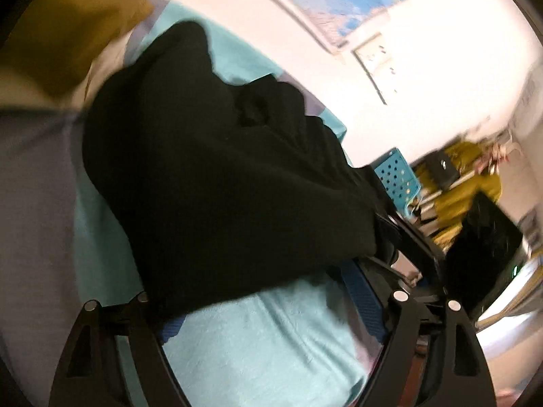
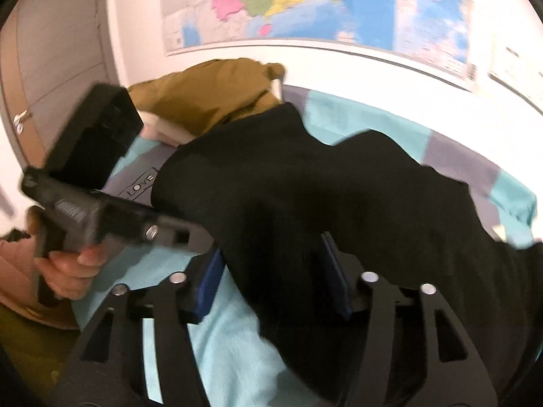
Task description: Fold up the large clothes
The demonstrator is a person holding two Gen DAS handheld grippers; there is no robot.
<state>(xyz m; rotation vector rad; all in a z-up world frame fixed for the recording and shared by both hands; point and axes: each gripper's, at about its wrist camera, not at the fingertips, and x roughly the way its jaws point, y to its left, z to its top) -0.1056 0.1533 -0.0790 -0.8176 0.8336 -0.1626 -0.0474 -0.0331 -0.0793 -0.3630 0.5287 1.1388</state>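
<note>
White wall with a coloured map (image 2: 305, 3) backs your bed, which is covered by a turquoise sheet (image 1: 264, 346). Your black garment (image 2: 339, 210) lies bunched across the sheet's middle, an ochre garment (image 2: 210, 95) heaped at the far left. Your left gripper (image 1: 271, 318) has its fingers spread wide, black cloth draped over their tips, grip undetermined. Your right gripper (image 2: 275, 278) stands partly open, fingers (image 2: 207, 281) either side of a cloth fold; pad contact cannot be told.
</note>
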